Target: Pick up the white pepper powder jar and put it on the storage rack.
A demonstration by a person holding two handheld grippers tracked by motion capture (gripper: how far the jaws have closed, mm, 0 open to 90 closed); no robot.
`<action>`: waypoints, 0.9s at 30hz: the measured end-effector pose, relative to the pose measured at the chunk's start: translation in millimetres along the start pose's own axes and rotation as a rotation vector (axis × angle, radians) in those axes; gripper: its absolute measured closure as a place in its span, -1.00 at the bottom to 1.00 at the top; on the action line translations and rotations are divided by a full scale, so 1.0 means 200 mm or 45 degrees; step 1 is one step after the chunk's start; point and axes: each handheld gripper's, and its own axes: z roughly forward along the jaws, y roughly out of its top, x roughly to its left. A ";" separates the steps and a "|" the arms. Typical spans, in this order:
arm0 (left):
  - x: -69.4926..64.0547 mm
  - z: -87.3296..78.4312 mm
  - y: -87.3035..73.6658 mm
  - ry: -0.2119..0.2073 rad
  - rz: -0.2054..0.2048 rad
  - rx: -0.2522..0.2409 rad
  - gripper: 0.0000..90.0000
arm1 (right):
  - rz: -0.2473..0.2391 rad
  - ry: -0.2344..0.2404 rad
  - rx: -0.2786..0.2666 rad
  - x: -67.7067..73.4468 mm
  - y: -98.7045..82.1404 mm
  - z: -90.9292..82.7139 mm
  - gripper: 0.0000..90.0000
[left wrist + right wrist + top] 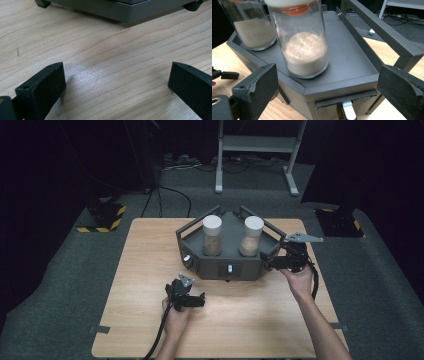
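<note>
- The right claw is hanging released at the grey tray's right corner, facing the nearer jar.
- The left claw is resting released mid-counter, just before the tray's front edge.

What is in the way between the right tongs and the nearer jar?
Nothing visible. The right tongs are open, facing the nearer jar across the bare grey tray; the rail runs off to one side.
</note>
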 end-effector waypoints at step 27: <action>0.00 0.00 0.00 -0.001 -0.001 0.000 -0.97 | 0.010 -0.008 0.042 0.02 -0.23 -0.01 -0.91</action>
